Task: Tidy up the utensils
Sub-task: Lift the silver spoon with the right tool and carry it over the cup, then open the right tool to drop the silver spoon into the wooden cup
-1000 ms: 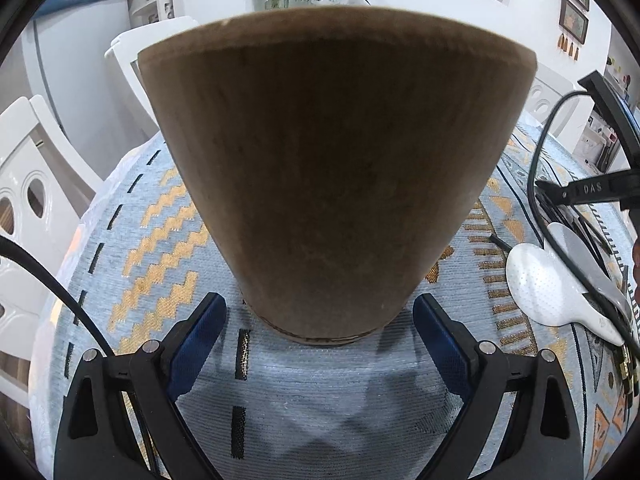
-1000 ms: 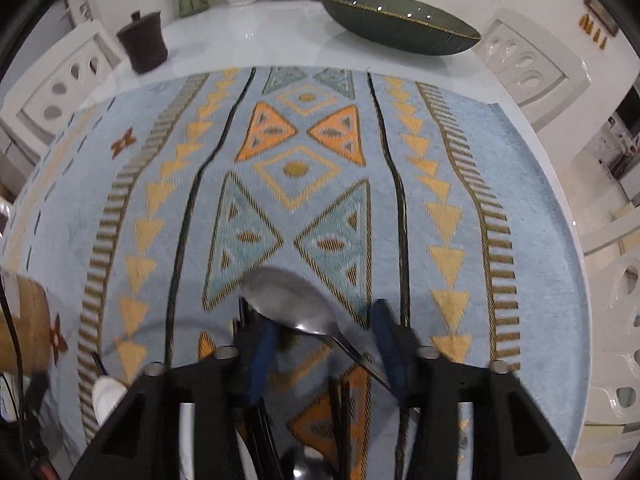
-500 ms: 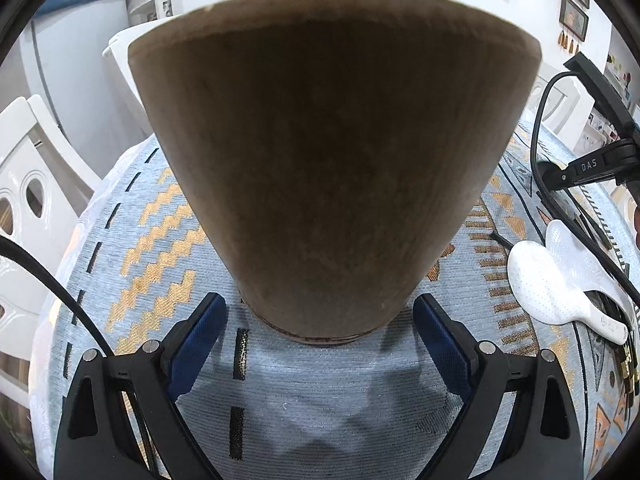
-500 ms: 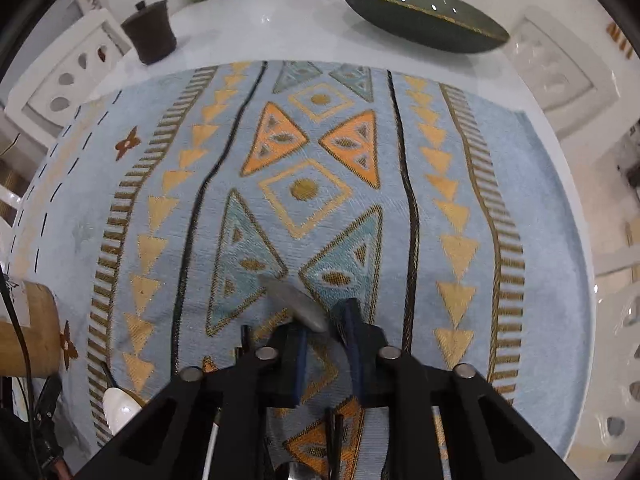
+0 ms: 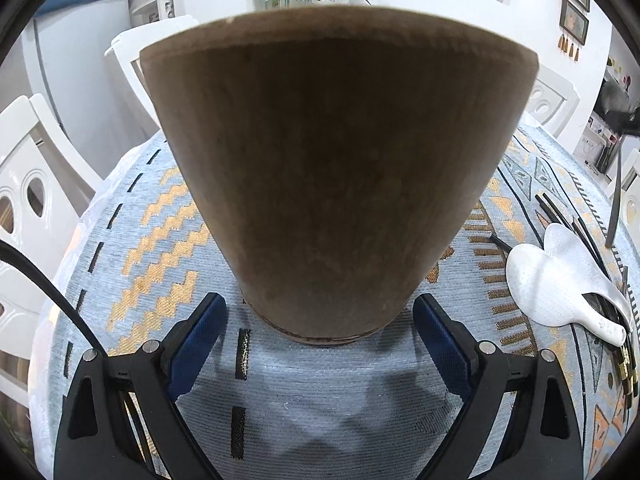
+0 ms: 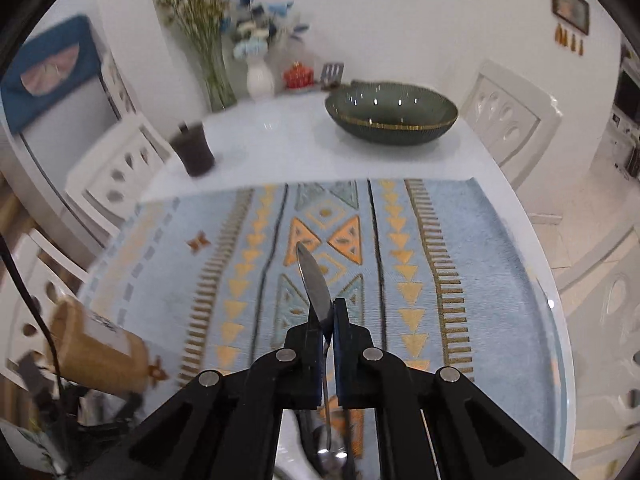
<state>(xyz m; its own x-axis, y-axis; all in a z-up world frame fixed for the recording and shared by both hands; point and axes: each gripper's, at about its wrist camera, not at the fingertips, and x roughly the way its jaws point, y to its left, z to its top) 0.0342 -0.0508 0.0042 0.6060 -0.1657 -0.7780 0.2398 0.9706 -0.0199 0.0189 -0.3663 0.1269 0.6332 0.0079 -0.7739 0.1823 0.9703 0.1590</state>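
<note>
Left wrist view: my left gripper (image 5: 320, 332) stands wide open around the base of the wooden holder (image 5: 336, 168), pads apart from it. Right wrist view: my right gripper (image 6: 327, 320) clamps a metal spoon (image 6: 314, 280) edge-on above the patterned cloth (image 6: 460, 264).

That wooden holder (image 5: 336, 176) blocks your left gripper (image 5: 320, 320) dead ahead; white spoon (image 5: 560, 280) and chopsticks (image 5: 560, 212) crowd the right.

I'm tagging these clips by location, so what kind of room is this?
Most likely a home dining room: white dining chairs ring a table with a patterned cloth, a vase of flowers and framed pictures.
</note>
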